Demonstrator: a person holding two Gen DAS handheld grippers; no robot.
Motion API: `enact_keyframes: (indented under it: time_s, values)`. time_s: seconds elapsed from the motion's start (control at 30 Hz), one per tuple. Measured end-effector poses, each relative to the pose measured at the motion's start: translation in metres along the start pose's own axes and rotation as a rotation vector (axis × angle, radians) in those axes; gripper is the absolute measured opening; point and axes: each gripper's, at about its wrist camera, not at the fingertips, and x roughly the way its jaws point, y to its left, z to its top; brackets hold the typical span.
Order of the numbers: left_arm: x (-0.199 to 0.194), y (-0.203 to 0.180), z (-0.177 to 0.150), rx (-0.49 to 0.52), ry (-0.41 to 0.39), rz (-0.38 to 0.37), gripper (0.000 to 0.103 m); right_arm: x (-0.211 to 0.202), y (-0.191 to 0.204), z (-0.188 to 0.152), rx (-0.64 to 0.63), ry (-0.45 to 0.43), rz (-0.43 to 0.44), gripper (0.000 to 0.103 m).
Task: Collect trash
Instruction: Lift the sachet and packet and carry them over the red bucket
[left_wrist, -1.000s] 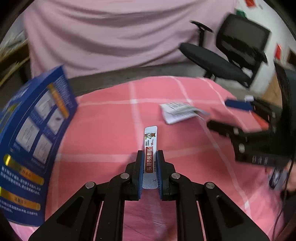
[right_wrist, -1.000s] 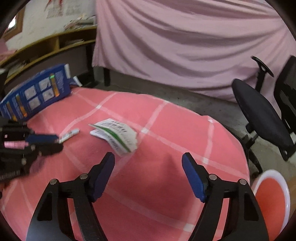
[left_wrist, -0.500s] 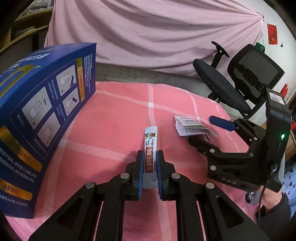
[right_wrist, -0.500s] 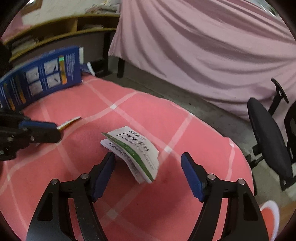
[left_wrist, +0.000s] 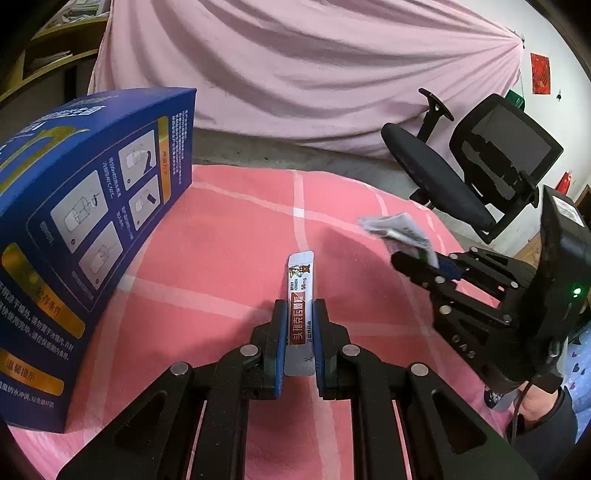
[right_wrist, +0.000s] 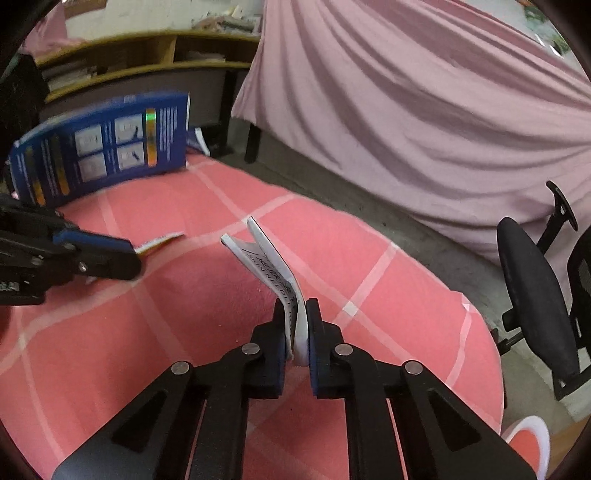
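My left gripper (left_wrist: 299, 314) is shut on a narrow white and red sachet (left_wrist: 301, 291), held above the pink checked tablecloth (left_wrist: 221, 251). My right gripper (right_wrist: 297, 314) is shut on a folded white paper leaflet (right_wrist: 267, 258), which sticks up and forward from the jaws. In the left wrist view the right gripper (left_wrist: 417, 258) is at the right with the leaflet (left_wrist: 395, 227) in it. In the right wrist view the left gripper (right_wrist: 122, 254) is at the left with the sachet (right_wrist: 160, 242) poking out.
A large blue carton (left_wrist: 77, 229) stands on the table's left side, also seen in the right wrist view (right_wrist: 107, 151). A black office chair (left_wrist: 472, 166) stands beyond the table. A red and white bin (right_wrist: 528, 443) is on the floor at the lower right. Pink curtain behind.
My right gripper has closed on the leaflet and lifted it off the cloth. My left gripper keeps its hold on the sachet and has swung towards the blue carton.
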Motion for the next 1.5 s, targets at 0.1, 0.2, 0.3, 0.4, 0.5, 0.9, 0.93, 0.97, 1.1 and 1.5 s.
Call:
enact_keyframes:
  time_s: [0.1,0.2,0.3,0.4,0.5,0.9,0.93,0.97,1.1,1.5]
  values:
    - [-0.005,0.0,-0.001,0.001,-0.023,-0.009,0.01,-0.014,-0.006,-0.002,0.056,-0.048,-0.001,0.007]
    - [-0.015,-0.003,-0.004,0.024,-0.067,-0.031,0.01,-0.032,-0.008,-0.008,0.098,-0.115,-0.025,0.007]
    - [-0.028,-0.01,-0.009,0.067,-0.131,-0.028,0.01,-0.051,-0.011,-0.013,0.133,-0.189,-0.051,0.007]
    - [-0.044,-0.02,-0.016,0.113,-0.213,-0.001,0.01,-0.068,-0.014,-0.018,0.166,-0.255,-0.066,0.007]
    - [-0.056,-0.029,-0.027,0.138,-0.284,0.02,0.01,-0.085,-0.015,-0.024,0.194,-0.315,-0.088,0.007]
    - [-0.081,-0.081,-0.056,0.184,-0.479,0.018,0.01,-0.14,-0.017,-0.043,0.305,-0.491,-0.138,0.007]
    - [-0.083,-0.087,-0.058,0.187,-0.495,0.017,0.011,-0.146,-0.018,-0.045,0.316,-0.507,-0.143,0.007]
    - [-0.085,-0.093,-0.06,0.192,-0.513,0.016,0.011,-0.152,-0.018,-0.047,0.326,-0.522,-0.149,0.007]
    - [-0.091,-0.116,-0.066,0.228,-0.573,0.011,0.011,-0.17,-0.019,-0.054,0.341,-0.558,-0.17,0.007]
    - [-0.095,-0.166,-0.062,0.268,-0.668,-0.037,0.011,-0.209,-0.035,-0.074,0.387,-0.661,-0.233,0.007]
